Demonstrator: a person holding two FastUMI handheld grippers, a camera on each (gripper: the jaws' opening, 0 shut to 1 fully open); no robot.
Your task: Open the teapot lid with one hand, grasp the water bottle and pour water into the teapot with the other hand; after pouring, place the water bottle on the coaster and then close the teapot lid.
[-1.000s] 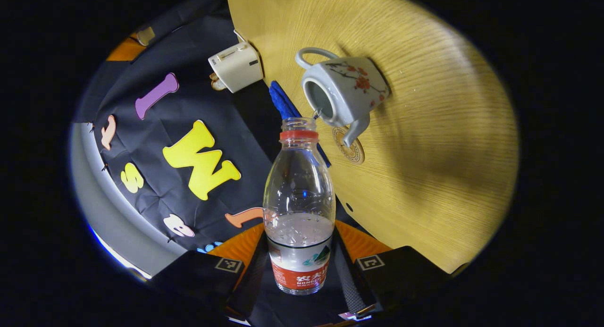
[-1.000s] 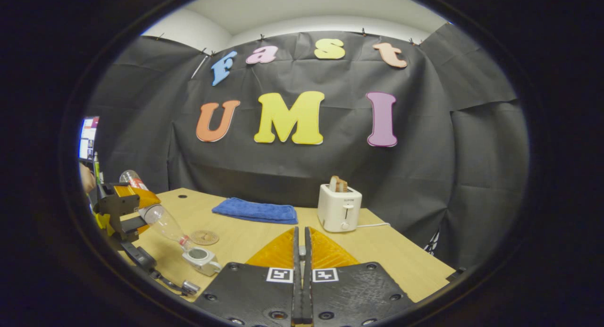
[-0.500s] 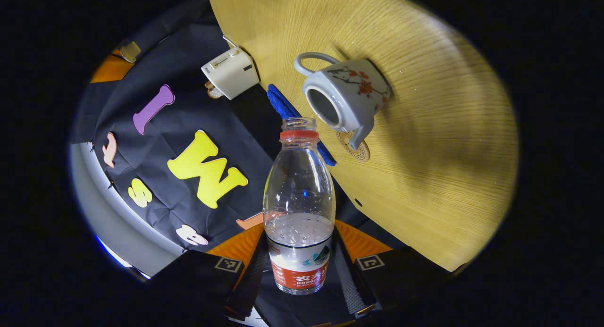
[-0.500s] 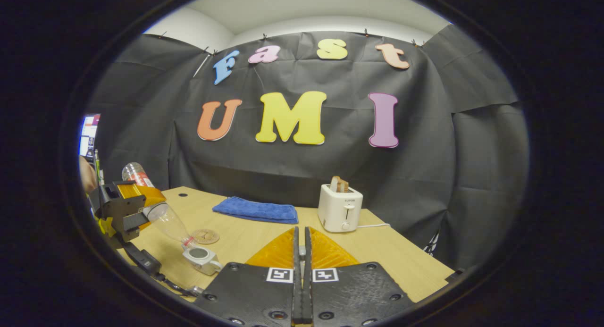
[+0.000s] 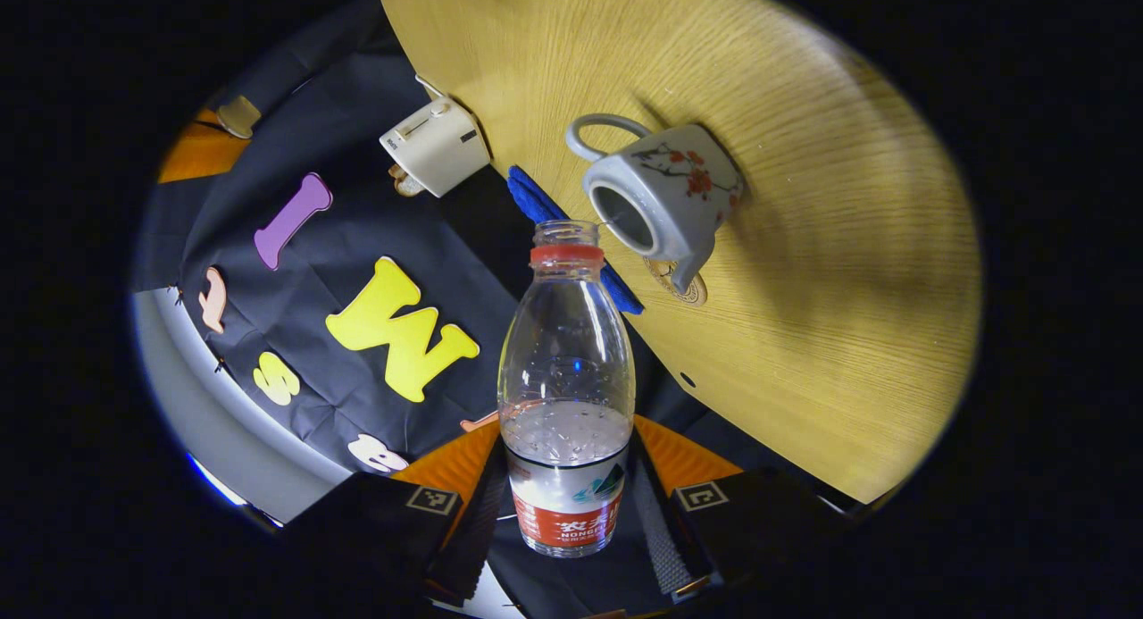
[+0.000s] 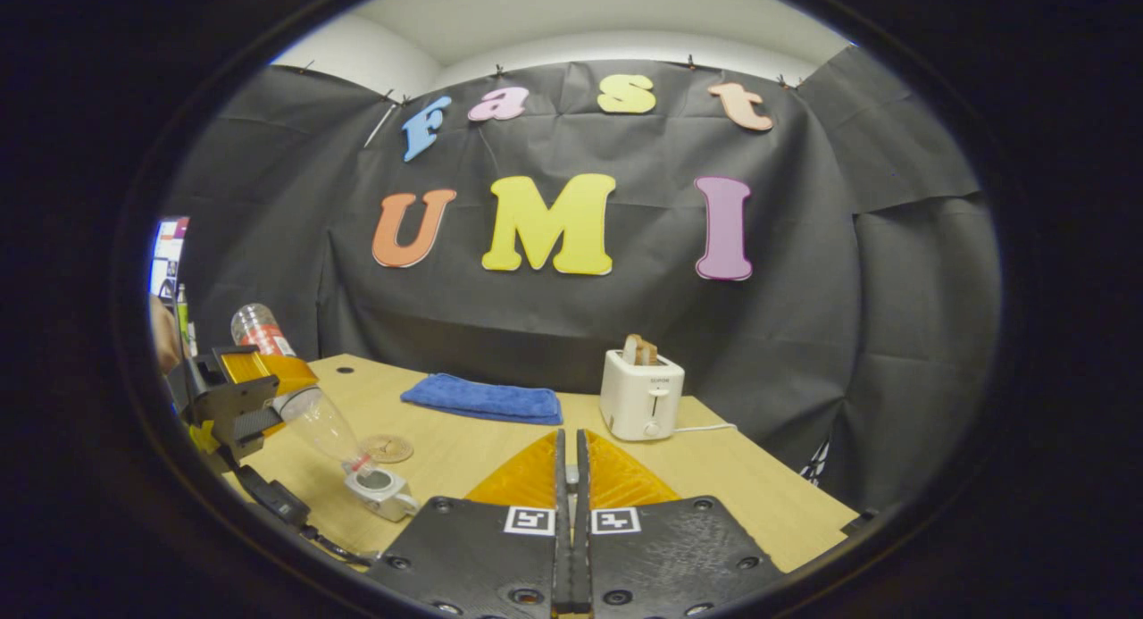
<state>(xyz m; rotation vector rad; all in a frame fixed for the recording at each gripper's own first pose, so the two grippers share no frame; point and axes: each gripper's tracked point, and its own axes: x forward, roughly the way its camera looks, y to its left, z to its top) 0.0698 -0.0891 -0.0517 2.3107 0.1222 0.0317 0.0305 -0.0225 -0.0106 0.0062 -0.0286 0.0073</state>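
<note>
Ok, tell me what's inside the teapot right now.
The teapot has no lid on; its round opening shows a dim grey inner wall. A water level cannot be made out. The left gripper holds the tilted water bottle with its mouth near that opening.

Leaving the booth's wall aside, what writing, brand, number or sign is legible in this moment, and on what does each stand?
No text reads whole.
Clear plastic water bottle: white print on its red label band, cut off by the curve.
White toaster: one small dark word on its front, too small to read.
Square black-and-white markers: coded patterns, no words.
Grey ceramic teapot: painted blossoms, no writing.
</note>
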